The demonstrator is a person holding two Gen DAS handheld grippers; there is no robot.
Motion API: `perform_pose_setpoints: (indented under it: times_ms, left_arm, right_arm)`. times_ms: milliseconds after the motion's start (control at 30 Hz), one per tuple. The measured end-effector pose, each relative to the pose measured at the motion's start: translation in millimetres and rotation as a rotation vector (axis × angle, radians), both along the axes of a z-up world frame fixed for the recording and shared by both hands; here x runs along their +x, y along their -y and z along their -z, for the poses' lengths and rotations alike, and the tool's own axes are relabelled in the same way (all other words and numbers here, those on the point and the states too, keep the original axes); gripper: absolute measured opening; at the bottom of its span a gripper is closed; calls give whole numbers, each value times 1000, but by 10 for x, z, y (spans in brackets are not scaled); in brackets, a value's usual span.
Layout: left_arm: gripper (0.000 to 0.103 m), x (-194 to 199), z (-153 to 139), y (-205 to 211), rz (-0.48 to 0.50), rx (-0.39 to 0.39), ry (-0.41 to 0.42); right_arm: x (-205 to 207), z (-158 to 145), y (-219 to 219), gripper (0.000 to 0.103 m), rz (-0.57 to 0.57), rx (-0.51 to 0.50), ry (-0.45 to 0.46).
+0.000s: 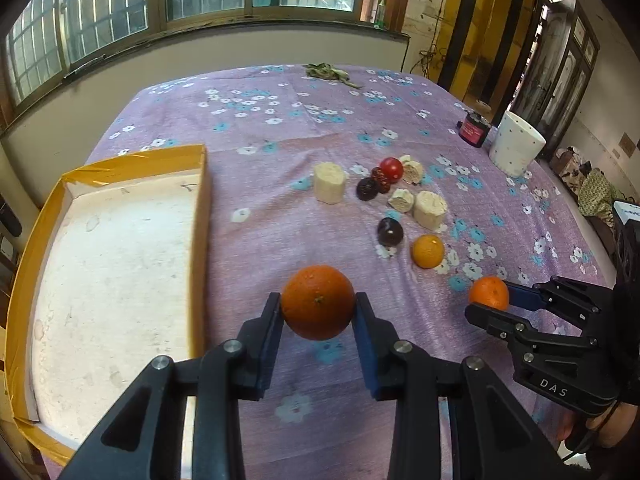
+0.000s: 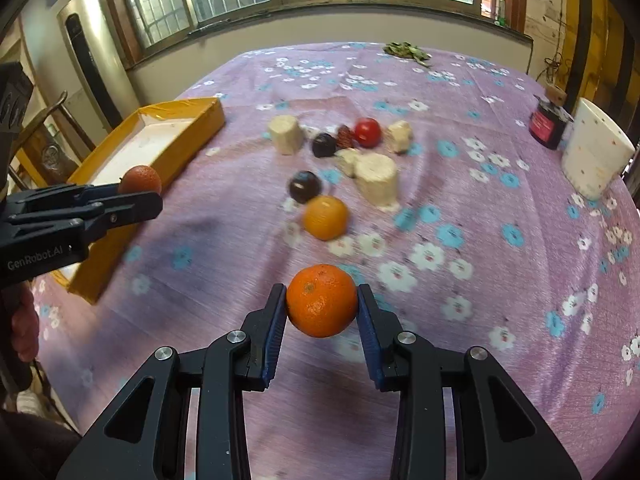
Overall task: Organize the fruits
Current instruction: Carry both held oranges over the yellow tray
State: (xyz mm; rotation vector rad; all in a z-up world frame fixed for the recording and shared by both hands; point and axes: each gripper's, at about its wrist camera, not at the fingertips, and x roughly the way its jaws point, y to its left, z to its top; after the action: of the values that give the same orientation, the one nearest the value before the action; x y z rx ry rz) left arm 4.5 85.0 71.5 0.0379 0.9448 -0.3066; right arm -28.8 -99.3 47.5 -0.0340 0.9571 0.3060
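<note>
My left gripper is shut on a large orange and holds it above the purple floral cloth, just right of the yellow-edged tray. My right gripper is shut on a smaller orange, also held above the cloth. Each gripper shows in the other's view: the right one and the left one. A third orange lies on the cloth, seen too in the right wrist view. Beyond it lie two dark round fruits, a red tomato and pale cut chunks.
A white dotted cup and a dark jar stand at the far right of the table. Dry green leaves lie at the far edge. The tray sits at the table's left edge. Windows run behind.
</note>
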Motion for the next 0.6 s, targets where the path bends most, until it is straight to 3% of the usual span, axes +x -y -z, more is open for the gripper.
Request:
perform_pose_setpoints:
  times_ms: [267, 600]
  left_arm:
    - [38, -5, -95, -566, -86, -29, 19]
    - [37, 130, -36, -1454, -243, -3, 4]
  right_arm:
    - [112, -147, -601, 34, -92, 22, 10]
    - [394, -270, -1462, 34, -250, 77, 4]
